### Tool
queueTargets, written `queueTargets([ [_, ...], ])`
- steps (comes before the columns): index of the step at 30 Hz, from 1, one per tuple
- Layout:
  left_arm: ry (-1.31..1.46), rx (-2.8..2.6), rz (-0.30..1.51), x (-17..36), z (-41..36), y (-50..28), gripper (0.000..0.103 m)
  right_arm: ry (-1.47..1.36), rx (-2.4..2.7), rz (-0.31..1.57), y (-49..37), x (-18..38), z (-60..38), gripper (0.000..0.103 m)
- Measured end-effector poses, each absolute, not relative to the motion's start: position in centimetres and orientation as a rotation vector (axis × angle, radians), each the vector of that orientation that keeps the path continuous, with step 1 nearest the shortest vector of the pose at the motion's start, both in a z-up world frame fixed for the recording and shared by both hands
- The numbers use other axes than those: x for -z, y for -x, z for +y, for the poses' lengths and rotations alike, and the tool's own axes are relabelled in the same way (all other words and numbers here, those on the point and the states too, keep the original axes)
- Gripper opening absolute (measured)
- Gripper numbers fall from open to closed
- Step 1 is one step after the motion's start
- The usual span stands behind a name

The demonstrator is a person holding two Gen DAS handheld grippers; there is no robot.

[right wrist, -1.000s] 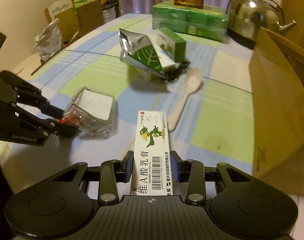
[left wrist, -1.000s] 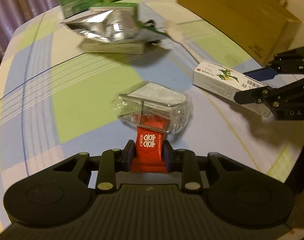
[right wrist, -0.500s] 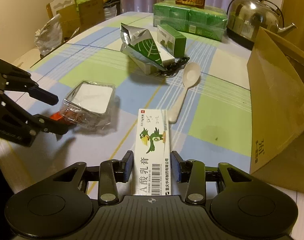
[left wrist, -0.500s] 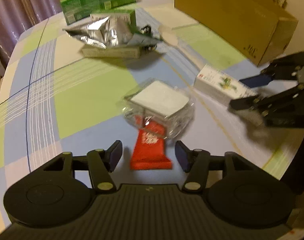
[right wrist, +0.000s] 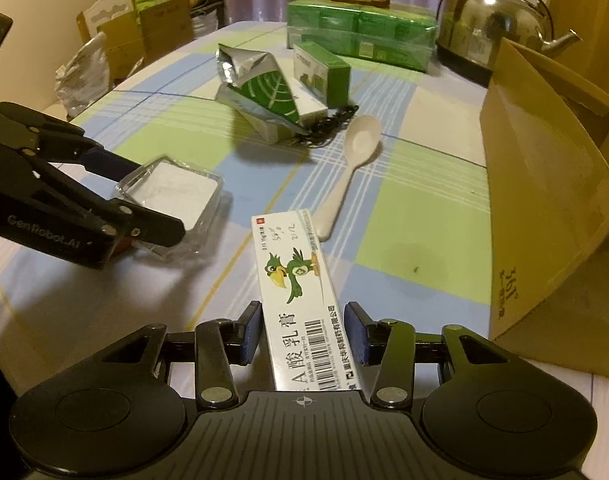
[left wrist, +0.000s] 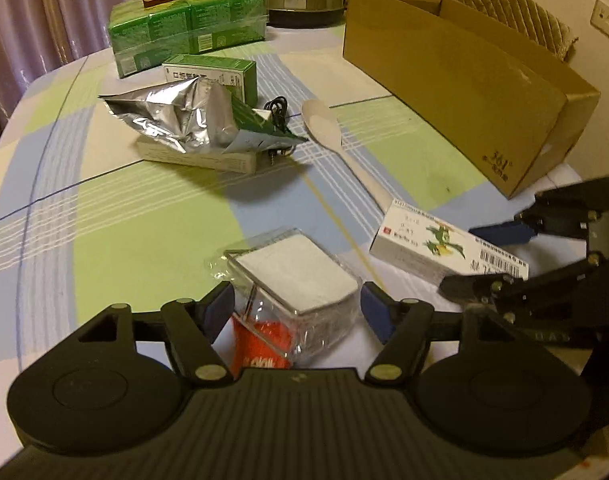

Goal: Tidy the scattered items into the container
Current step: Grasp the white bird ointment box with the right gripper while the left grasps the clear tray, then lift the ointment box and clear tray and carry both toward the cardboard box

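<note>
My left gripper (left wrist: 297, 312) is open, its two fingers on either side of a clear plastic box (left wrist: 296, 276) with white contents. A red packet (left wrist: 260, 344) lies on the table, partly under that box's near edge. The right wrist view shows the same box (right wrist: 172, 192) between the left gripper's (right wrist: 144, 200) spread fingers. My right gripper (right wrist: 303, 332) is shut on a long white carton (right wrist: 300, 280) with a green bird print, held by its near end. The open cardboard box (right wrist: 544, 200) stands to the right.
A white spoon (left wrist: 332, 136) lies beyond the carton. Farther back are a foil bag (left wrist: 184, 120) on a flat white box, a black cable (left wrist: 278, 116), a green carton (left wrist: 216, 76), stacked green packs (left wrist: 184, 28) and a steel kettle (right wrist: 496, 28). The table's edge is near me.
My left gripper let go of the red packet, opened wide and moved forward until its fingers flank the clear box. The right gripper kept its hold on the white carton.
</note>
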State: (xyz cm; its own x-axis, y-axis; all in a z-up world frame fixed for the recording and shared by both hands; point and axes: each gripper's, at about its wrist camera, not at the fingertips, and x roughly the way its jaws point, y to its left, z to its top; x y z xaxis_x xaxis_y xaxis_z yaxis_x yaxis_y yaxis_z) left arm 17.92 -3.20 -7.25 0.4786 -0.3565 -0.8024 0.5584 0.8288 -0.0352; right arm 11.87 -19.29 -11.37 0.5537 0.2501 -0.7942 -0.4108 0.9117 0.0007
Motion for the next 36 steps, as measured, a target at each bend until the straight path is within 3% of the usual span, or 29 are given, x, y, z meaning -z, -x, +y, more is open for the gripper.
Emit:
queueTargets([
  [11,-0.463,0.544,0.872,8.3,-5.4,-19.4,0.075,0.198,-0.368,0.898,-12.1,11.4,-19.8,0.042],
  [15,-0.474,0.457,0.859,7.7,-4.7,-18.3,0.083,0.189,-0.367,0.889,-12.1,11.2,-19.7,0.042],
  [20,-0.479,0.42,0.836,8.0,-4.6,-17.7,0.083,0.183,-0.366,0.886,-12.1,11.0,-19.5,0.042],
  [26,-0.473,0.471,0.865,8.3,-4.4,-19.9,0.078,0.175,-0.363,0.895,-12.4,11.3,-19.6,0.042],
  [27,-0.487,0.48,0.883,8.4,-4.4,-20.4,0.072,0.177,-0.363,0.896,-12.4,11.4,-19.6,0.042],
  [28,-0.494,0.492,0.896,8.5,-4.3,-20.8,0.059,0.179,-0.365,0.896,-12.5,11.5,-19.5,0.042],
  [36,-0.537,0.521,0.914,8.4,-4.1,-21.6,0.049,0.204,-0.369,0.879,-12.6,11.5,-19.2,0.043],
])
